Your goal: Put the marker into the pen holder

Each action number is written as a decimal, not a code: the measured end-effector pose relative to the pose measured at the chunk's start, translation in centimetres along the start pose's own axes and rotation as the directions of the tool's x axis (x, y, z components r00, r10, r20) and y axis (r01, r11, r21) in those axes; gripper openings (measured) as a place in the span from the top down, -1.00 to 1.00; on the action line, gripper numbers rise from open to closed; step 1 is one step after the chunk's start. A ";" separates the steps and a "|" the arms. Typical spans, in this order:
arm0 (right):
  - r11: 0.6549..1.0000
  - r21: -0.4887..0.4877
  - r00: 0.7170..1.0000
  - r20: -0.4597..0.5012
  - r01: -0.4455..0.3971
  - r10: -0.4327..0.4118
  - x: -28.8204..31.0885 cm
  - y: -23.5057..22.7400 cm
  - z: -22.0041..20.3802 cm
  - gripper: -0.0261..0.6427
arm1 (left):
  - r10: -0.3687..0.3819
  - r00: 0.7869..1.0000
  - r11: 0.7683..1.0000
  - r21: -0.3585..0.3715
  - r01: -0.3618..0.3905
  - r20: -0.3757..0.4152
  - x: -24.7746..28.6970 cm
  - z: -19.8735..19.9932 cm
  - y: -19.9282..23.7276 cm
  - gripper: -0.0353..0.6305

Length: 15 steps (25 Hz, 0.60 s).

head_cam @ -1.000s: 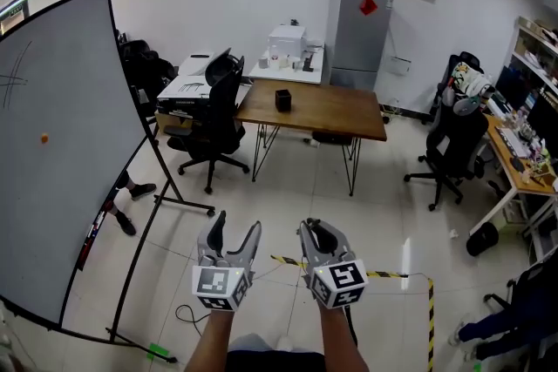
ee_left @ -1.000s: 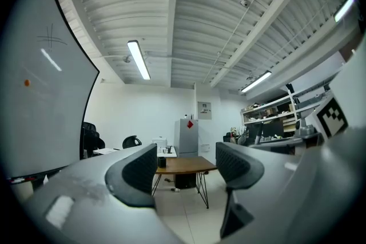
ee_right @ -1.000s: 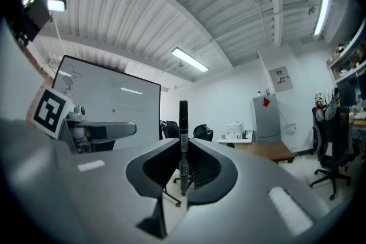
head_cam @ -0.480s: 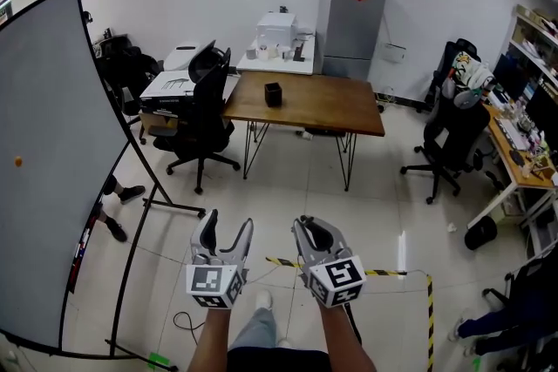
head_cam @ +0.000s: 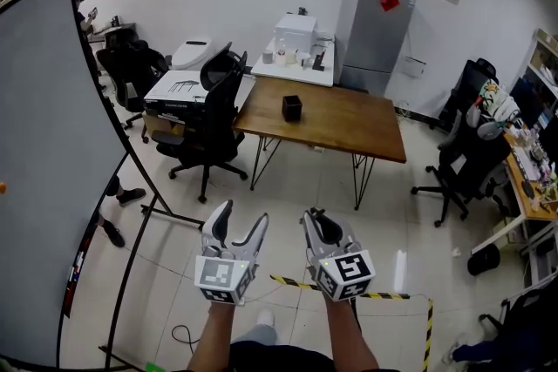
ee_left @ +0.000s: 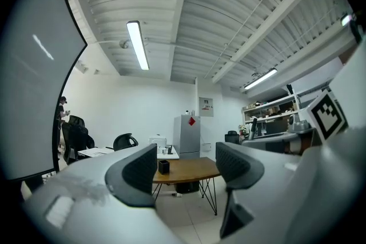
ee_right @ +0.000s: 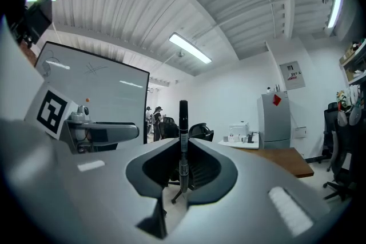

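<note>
Right gripper view: marker (ee_right: 183,120) stands clamped in right gripper (ee_right: 182,150).

My left gripper (head_cam: 241,219) is light grey, with two curved fingers (head_cam: 220,222) and dark pads (ee_left: 142,171) with fine ridges on the inside. At its near end sits the left cube (head_cam: 222,280), white with black square patterns. My right gripper (head_cam: 320,224) looks the same, and the right cube (head_cam: 347,272) has a different black pattern. Nearest me are a pale blue-grey trouser leg (head_cam: 255,335) and a white shoe (head_cam: 265,319).
</note>
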State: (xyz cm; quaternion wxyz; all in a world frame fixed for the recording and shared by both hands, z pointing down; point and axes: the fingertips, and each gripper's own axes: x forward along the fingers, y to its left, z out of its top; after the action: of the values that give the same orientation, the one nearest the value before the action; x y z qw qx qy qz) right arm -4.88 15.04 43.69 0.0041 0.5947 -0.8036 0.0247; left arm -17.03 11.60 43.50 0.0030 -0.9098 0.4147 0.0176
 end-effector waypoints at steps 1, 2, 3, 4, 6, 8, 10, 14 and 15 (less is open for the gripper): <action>1.000 0.000 1.000 -0.004 -0.003 0.003 1.3 -0.1 0.1 0.78 | 0.003 1.000 1.000 0.001 -0.003 -0.001 0.8 0.0 1.0 -0.07; 1.000 -0.002 1.000 -0.007 -0.006 0.006 2.4 -0.3 0.3 0.78 | 0.004 1.000 1.000 -0.002 -0.004 -0.002 1.7 0.0 2.0 -0.07; 1.000 -0.005 1.000 -0.008 -0.008 0.007 3.5 -0.4 0.4 0.78 | 0.004 1.000 1.000 -0.012 -0.004 0.000 2.5 0.1 2.8 -0.07; 1.000 -0.008 1.000 -0.008 -0.008 0.008 4.3 -0.4 0.6 0.78 | 0.006 1.000 1.000 -0.031 -0.006 0.007 3.2 0.4 3.5 -0.07; 1.000 -0.015 1.000 -0.011 -0.006 0.006 5.8 -0.6 0.7 0.78 | 0.011 1.000 0.998 -0.070 -0.009 0.024 4.7 0.8 4.7 -0.07; 1.000 -0.016 1.000 -0.022 0.005 -0.005 7.2 -1.4 0.6 0.78 | -0.004 1.000 0.998 -0.067 0.005 0.011 6.2 0.4 5.7 -0.07; 1.000 -0.010 0.999 -0.032 0.021 -0.022 8.4 -2.9 0.3 0.78 | -0.018 1.000 0.998 -0.062 0.017 -0.009 7.7 -0.4 6.4 -0.07; 0.999 -0.011 0.998 -0.030 0.048 -0.048 11.1 -6.0 0.4 0.78 | -0.028 0.999 0.997 -0.067 0.026 -0.025 11.3 -1.8 8.0 -0.07; 0.999 -0.011 0.998 -0.029 0.053 -0.053 11.7 -6.8 0.4 0.78 | -0.033 0.999 0.997 -0.070 0.031 -0.021 12.3 -1.8 8.0 -0.07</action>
State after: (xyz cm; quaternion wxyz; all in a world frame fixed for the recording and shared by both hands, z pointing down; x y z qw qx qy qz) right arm -1.79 1.82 43.95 0.0195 0.6153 -0.7875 0.0291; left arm -14.93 -2.96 44.99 -0.0333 -0.9160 0.3991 0.0218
